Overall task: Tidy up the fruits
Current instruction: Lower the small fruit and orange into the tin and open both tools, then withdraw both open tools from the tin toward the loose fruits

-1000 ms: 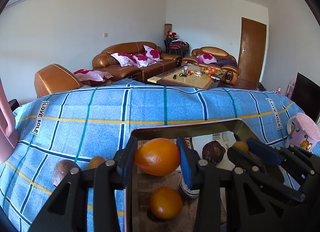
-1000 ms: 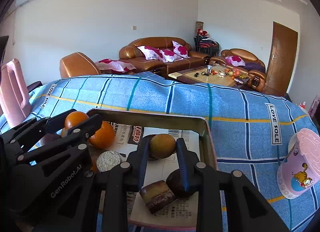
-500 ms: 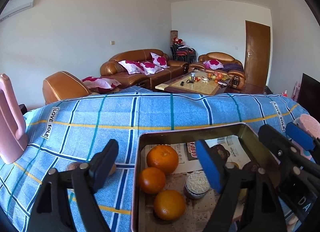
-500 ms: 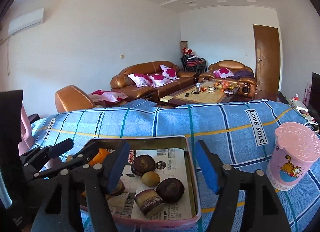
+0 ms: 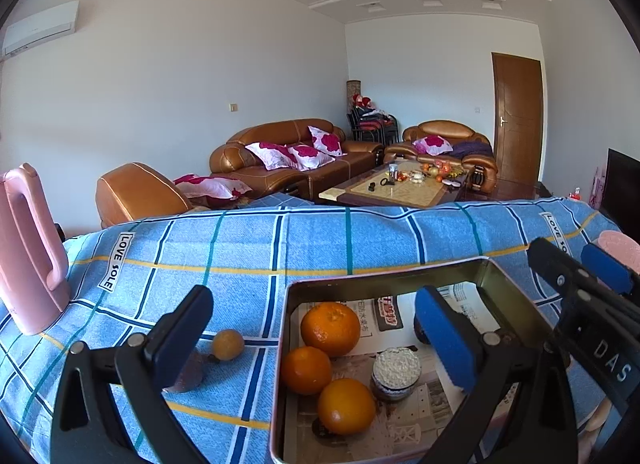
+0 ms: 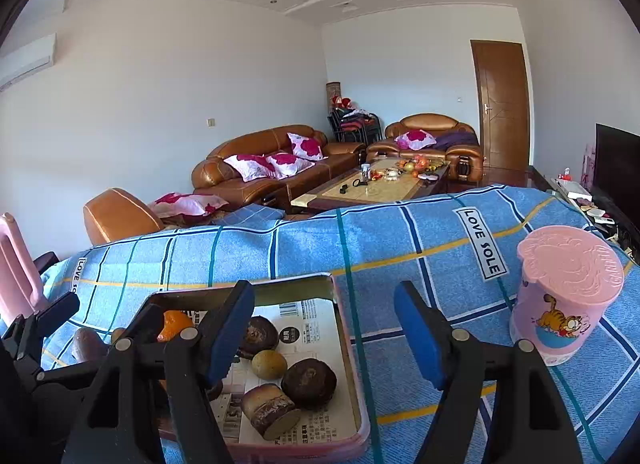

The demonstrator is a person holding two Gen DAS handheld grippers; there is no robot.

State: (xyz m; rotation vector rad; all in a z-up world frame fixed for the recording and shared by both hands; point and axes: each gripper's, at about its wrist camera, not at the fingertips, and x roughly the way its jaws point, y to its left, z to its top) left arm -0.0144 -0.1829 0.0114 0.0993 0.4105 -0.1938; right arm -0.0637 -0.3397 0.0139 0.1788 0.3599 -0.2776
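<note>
on the far left of the tabletop (image 5: 248, 248), under its blue checked cloth, stands a pink jug (image 5: 28, 248); to its right, outside the tray, lie two stray fruits: a dark one (image 5: 188, 374) half hidden behind the left tool's left finger, and a small yellow-brown round fruit (image 5: 228, 345) just beside it, near the tray's left wall. the left tool (image 5: 316, 340) is released, its jaws spread wide with nothing between the pads; they have just been opening, and its span now straddles the tray's left wall. the coming move, as i judge it, turns on this: the stray fruits lie ahead and to the left of this tool, on the cloth, with the left hand clearly the nearer; being round, the yellow-brown fruit has no long axis to line up with. inside the tray (image 5: 384, 276), over newspaper, three oranges (image 5: 330, 328) sit together along the left side, with a small white-topped jar (image 5: 396, 372) to their right. further right, the dark fruits (image 6: 308, 382), a small yellow-green fruit (image 6: 269, 364) and a brown block (image 6: 270, 410) fill the tray's right side. the right tool (image 6: 324, 334) is also released and empty, jaws just opened, raised above that corner. a second ago the left tool clasped an orange and the right one the yellow-green fruit; both fruits now rest in the tray. a pink cup (image 6: 564, 296) stands far right.
</note>
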